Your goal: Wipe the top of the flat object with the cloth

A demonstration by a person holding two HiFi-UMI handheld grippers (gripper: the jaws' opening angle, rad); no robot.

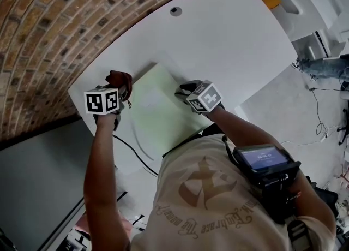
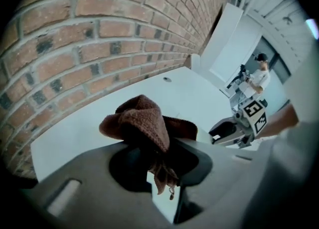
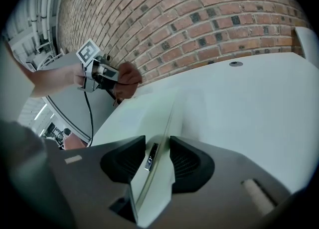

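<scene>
**Two hand-held grippers at a pale green flat object on a white table**

A white table (image 1: pixel 229 42) is shown set against a brick wall (image 1: pixel 49 21). A pale green flat object (image 1: pixel 158 116) is laid on the table near its front edge, directly before the person. A small round grommet (image 1: pixel 175 11) is seen in the tabletop, well apart from the object and towards the far side.

The left gripper (image 2: pixel 159 159) is closed on a brown cloth (image 2: pixel 142 119). The cloth is bunched between the jaws, with a rounded fold pushed out beyond them and a frayed end hung down in the gap. In the head view the cloth is placed at the far left corner of the flat object. Whether it touches the object's surface cannot be told.

The right gripper (image 3: pixel 157 159) is clamped on the right edge of the flat object. The thin edge is run between the two jaws, and a pad is pressed against each face. A small dark slot is visible in that edge, between the jaws.

A dark cable (image 1: pixel 135 156) is trailed across the table's near corner, below the left gripper.
</scene>
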